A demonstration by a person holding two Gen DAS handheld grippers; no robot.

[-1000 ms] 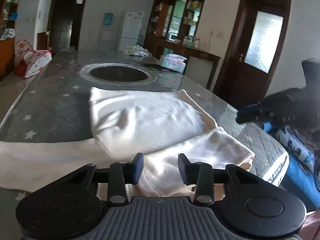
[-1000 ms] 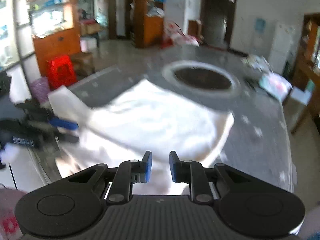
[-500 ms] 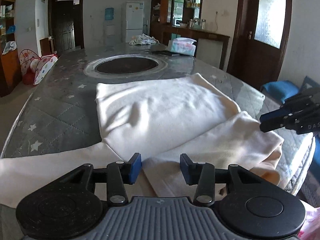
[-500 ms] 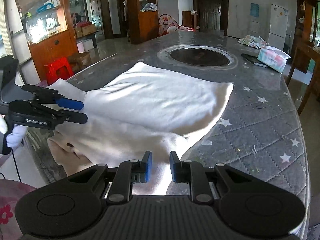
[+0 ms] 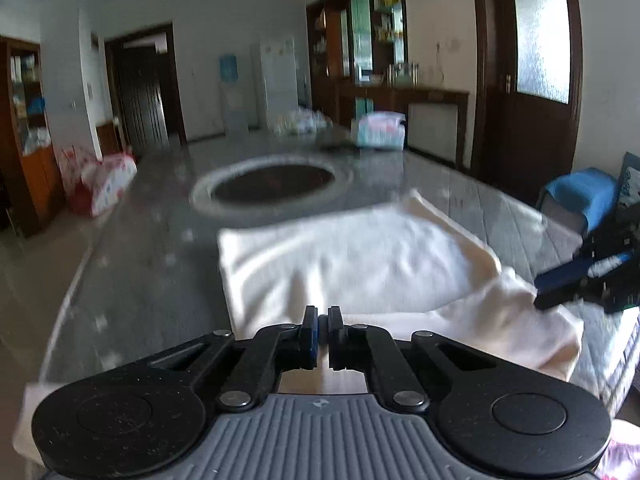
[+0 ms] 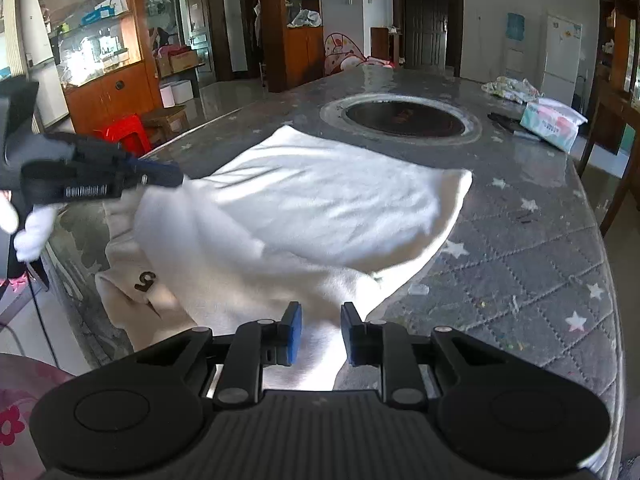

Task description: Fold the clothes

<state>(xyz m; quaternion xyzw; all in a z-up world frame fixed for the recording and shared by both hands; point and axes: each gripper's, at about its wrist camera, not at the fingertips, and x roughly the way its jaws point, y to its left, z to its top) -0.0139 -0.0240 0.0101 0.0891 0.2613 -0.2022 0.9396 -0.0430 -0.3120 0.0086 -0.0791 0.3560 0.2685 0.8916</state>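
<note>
Left wrist view: the left gripper (image 5: 323,320) sits at lower centre of the frame with its jaws pressed together, only a thin slit showing between the pads. The cream garment (image 5: 360,264) lies directly beyond and beneath the fingertips; whether a layer of cloth is caught in the slit cannot be told. The garment spreads from lower centre toward the right, a rumpled fold trailing to the lower right edge of the table (image 5: 132,280). At the right edge of the frame the right gripper (image 5: 560,284) touches that fold.

Right wrist view: the right gripper (image 6: 320,332) stands at lower centre, its jaws opening, a clear gap between the blue pads (image 6: 295,336). White cloth of the garment (image 6: 320,208) shows through the gap, lying below the pads and not pinched. The garment covers the centre of the frame, its far part flat on the grey star-patterned table (image 6: 532,264), its near left part bunched and hanging over the table's edge, where a dark mark (image 6: 145,280) shows on the cloth. At middle left the left gripper (image 6: 160,178) meets the garment's raised left edge, held by a white-gloved hand (image 6: 34,228). Beyond the garment, in the upper centre, a round dark inset (image 6: 404,120) is set into the table. A tissue pack (image 6: 554,122) lies at upper right.
</note>
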